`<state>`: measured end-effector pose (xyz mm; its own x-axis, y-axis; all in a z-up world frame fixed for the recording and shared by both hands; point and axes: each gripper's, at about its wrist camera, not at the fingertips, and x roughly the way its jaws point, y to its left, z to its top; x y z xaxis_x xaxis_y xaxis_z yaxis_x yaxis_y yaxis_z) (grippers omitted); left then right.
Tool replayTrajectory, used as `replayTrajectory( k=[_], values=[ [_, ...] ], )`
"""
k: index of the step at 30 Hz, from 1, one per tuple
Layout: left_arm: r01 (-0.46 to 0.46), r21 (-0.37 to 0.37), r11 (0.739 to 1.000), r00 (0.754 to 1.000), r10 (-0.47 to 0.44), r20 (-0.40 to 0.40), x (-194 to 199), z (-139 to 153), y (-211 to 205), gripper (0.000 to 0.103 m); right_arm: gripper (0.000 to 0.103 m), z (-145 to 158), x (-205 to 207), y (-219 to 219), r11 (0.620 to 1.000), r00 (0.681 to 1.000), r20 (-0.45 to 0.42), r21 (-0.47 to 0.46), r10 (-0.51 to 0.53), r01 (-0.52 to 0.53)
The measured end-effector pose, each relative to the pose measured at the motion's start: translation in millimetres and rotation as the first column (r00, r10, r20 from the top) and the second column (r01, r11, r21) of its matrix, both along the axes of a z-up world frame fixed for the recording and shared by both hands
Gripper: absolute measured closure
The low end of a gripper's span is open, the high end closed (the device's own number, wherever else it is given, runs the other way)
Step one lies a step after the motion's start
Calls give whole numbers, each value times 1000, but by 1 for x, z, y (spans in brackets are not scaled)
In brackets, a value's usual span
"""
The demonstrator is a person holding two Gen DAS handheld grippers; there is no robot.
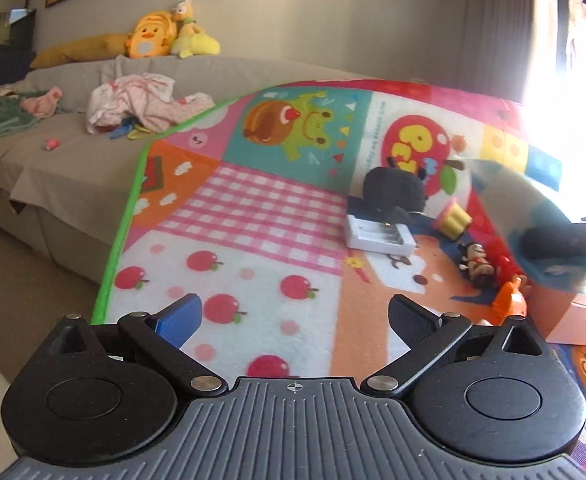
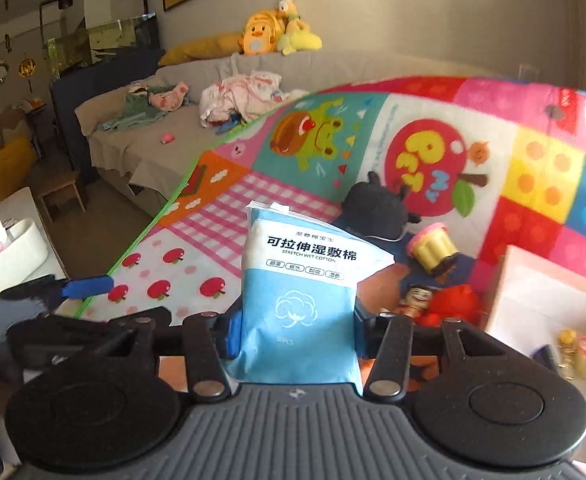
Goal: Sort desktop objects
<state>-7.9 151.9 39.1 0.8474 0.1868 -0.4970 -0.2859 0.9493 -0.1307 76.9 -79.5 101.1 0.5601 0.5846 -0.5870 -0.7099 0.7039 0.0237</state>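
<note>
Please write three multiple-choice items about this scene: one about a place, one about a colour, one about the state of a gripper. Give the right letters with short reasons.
1. Where is the white battery charger?
A. on the sofa
B. on the colourful mat
C. in the pink box

2. What colour is the cotton pad pack?
A. blue and white
B. green
C. black

3. What is the state of the left gripper?
A. shut on a toy
B. open, holding nothing
C. shut on the pack

Key: 1 B, it lies on the mat beside the black plush; 2 A, white top, blue bottom; 3 B, its fingers stand apart over the mat.
</note>
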Motion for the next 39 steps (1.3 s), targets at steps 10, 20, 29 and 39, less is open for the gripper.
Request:
replayTrajectory(
  k=[10, 20, 29, 39],
  values=[
    [369, 129, 920, 929, -369, -21, 25, -3, -106, 1, 53, -45, -67, -139, 963, 963, -59, -65, -264, 260],
    [411, 214, 886, 911, -391, -132, 50, -19, -142, 25, 26, -70, -57, -160, 914, 915, -19, 47, -403, 403],
    [483, 88, 871, 871, -468, -147, 75, -28, -127, 7, 17, -81, -56, -173, 886, 892, -69, 101, -447, 452],
    [579, 79, 812, 807, -555, -203, 42, -34, -160, 3, 16, -80, -59, -172, 884, 891, -75, 106, -449, 455]
  ],
)
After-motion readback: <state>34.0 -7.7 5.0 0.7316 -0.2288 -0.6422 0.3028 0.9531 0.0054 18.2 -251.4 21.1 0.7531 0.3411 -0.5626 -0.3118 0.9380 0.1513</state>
